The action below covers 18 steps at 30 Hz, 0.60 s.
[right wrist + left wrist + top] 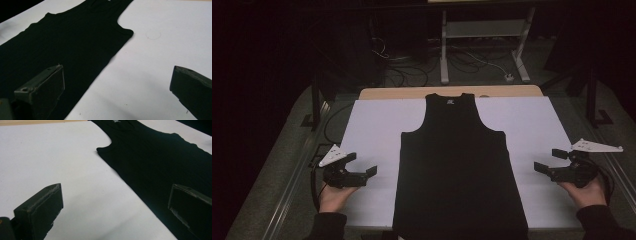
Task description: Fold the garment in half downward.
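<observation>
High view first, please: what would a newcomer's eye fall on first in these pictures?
The black tank top stands out at once, spread flat in the middle of the white sheet, its neck toward the far edge. Next come the left gripper and right gripper, held on either side of it with jaws open, neither touching the cloth.
</observation>
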### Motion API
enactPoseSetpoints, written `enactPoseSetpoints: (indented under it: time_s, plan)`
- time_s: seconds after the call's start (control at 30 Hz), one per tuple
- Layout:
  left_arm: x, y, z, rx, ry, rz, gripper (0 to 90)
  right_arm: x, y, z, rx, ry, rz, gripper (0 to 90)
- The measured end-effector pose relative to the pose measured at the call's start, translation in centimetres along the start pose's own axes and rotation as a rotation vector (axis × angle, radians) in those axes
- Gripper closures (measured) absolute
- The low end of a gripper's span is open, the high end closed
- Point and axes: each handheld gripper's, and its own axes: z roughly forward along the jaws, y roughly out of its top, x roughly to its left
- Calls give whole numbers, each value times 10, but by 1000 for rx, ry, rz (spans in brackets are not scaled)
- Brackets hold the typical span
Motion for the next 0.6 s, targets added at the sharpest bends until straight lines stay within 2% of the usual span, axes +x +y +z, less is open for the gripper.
enactPoseSetpoints:
  time_s: [0.6]
  plan:
    - [0,2,1,-6,-14,11,0,1,2,-1,-12,3,-8,0]
